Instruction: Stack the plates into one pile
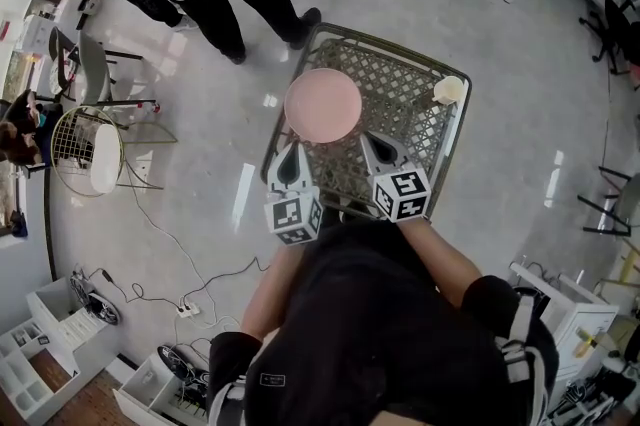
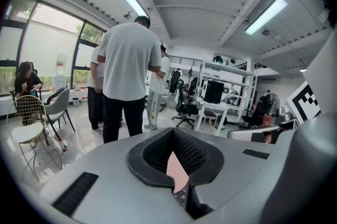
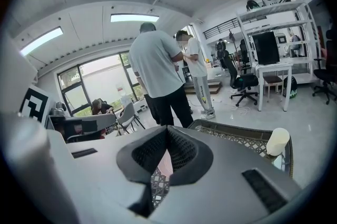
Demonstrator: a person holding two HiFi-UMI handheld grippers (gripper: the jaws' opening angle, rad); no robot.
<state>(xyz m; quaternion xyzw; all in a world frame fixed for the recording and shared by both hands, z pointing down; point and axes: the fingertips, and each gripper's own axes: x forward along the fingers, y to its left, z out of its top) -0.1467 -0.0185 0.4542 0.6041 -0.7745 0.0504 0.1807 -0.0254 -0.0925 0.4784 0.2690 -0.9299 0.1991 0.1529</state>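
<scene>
Grey-jawed left gripper (image 1: 293, 154) is clamped narrow on the near-left rim of the pink plate (image 1: 323, 104) at the left part of the metal lattice bench (image 1: 400, 89), and the right gripper (image 1: 370, 144) pinches its near-right rim.

Left, plate (image 1: 322, 105) over table (image 1: 402, 119); right, cup (image 1: 449, 90)

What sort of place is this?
Probably an open-plan lab or workshop office: white shelving holding a monitor, a wheeled office chair, a power strip on the glossy floor, and a pink plate over a lattice table.
</scene>
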